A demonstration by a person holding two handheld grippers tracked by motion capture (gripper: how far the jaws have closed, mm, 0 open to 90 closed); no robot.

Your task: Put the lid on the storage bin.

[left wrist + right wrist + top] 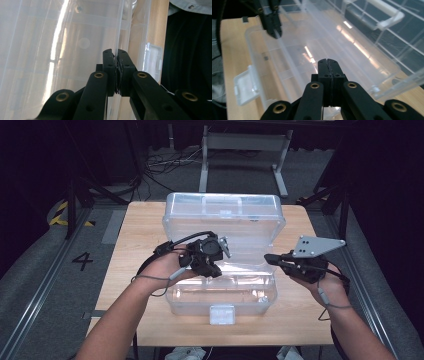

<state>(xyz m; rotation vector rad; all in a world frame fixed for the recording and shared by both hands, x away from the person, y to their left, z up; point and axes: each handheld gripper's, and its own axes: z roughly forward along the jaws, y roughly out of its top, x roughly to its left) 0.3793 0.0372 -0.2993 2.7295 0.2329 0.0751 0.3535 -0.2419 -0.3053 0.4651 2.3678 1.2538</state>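
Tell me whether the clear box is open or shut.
Open. The box has its lid swung up and back behind it, and the front latch hangs free. The left hand-held gripper is inside, at its rear wall.

From where the left gripper [117, 56] points, its two black jaws are pinched tight on a thin clear wall of the plastic box [75, 37], the edge running straight up from between the tips. Right of the jaws there's the box's clear latch flap [153, 62], then a strip of wooden table [157, 22], and someone's dark clothing [190, 55] beyond that.
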